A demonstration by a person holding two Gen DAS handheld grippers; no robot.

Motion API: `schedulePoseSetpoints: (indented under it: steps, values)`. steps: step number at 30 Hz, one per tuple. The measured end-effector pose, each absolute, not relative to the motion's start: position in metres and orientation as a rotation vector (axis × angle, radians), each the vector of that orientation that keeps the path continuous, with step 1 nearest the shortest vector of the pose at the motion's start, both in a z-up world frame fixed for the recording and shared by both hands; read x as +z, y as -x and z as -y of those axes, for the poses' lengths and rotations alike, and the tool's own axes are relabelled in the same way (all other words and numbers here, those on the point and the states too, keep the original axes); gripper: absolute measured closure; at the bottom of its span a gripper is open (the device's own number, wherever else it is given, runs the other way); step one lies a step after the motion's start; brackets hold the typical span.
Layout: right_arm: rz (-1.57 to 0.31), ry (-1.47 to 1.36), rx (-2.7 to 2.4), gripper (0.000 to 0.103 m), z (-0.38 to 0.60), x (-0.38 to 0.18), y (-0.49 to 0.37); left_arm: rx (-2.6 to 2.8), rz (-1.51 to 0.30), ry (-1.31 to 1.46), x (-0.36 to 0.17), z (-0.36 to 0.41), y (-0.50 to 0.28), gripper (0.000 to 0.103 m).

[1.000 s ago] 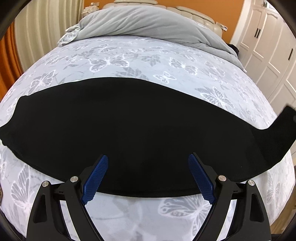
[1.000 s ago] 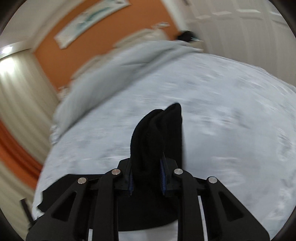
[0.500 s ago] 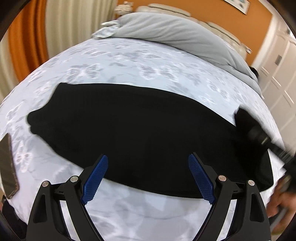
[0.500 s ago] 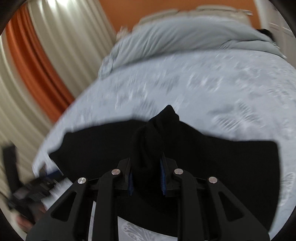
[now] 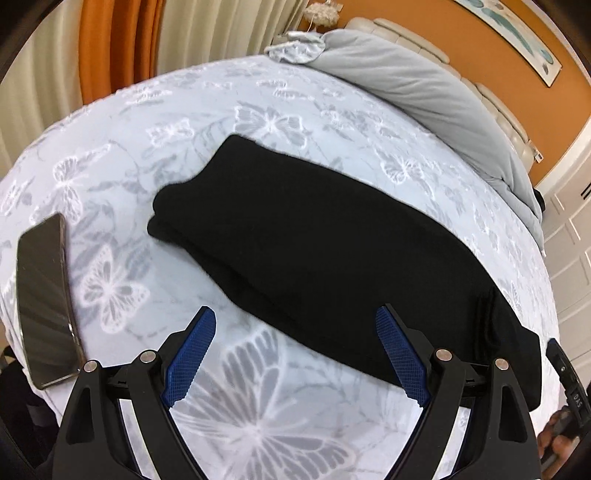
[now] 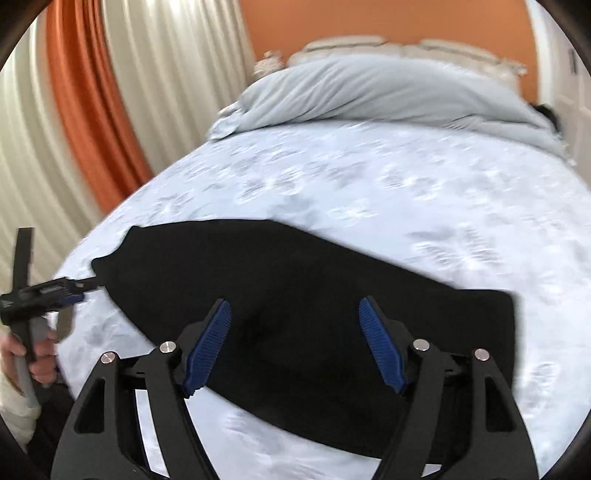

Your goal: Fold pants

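Both wrist views look down closely, sharing the pants (image 5: 325, 251) on the bed (image 6: 406, 192).

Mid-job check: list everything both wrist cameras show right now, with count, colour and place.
pants: one, black, folded over and lying flat across the near part of the bed
bedsheet: one, pale blue-white with butterfly print, covers the bed
duvet: one, grey, bunched at the head of the bed
phone: one, dark, on the sheet near the left edge, apart from the pants
curtains: orange and cream, beyond the bed's left side
wall: orange, behind the headboard
picture: one, framed, on the orange wall
left hand-held gripper: black with blue pads, open, holding nothing, over the near edge of the pants
right hand-held gripper: black with blue pads, open, over the pants
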State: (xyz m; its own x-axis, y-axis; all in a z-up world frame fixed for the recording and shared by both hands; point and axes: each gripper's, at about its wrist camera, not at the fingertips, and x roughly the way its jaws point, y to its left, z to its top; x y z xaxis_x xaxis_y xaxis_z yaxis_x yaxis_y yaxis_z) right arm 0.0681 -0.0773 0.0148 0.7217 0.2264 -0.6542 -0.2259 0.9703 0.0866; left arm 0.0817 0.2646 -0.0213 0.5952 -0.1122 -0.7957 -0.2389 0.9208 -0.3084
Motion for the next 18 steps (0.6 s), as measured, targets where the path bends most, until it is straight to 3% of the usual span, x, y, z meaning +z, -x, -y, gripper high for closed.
schedulePoseSetpoints:
  steps: [8, 12, 16, 18]
  values:
    - [-0.821, 0.281, 0.345, 0.032, -0.008, -0.052, -0.088, -0.042, -0.937, 0.318, -0.009, -0.201, -0.085, 0.017]
    - [-0.846, 0.273, 0.269, 0.086, -0.017, -0.065, -0.108, -0.047, -0.914, 0.202, -0.011, -0.177, -0.085, 0.017]
    - [-0.745, 0.19, 0.299, 0.089, -0.02, -0.026, -0.102, -0.033, -0.91, 0.142, -0.016, -0.171, -0.086, 0.017]
    - [-0.799, 0.167, 0.342, 0.087, -0.025, -0.038, -0.108, -0.035, -0.921, 0.151, -0.02, -0.173, -0.087, 0.017]
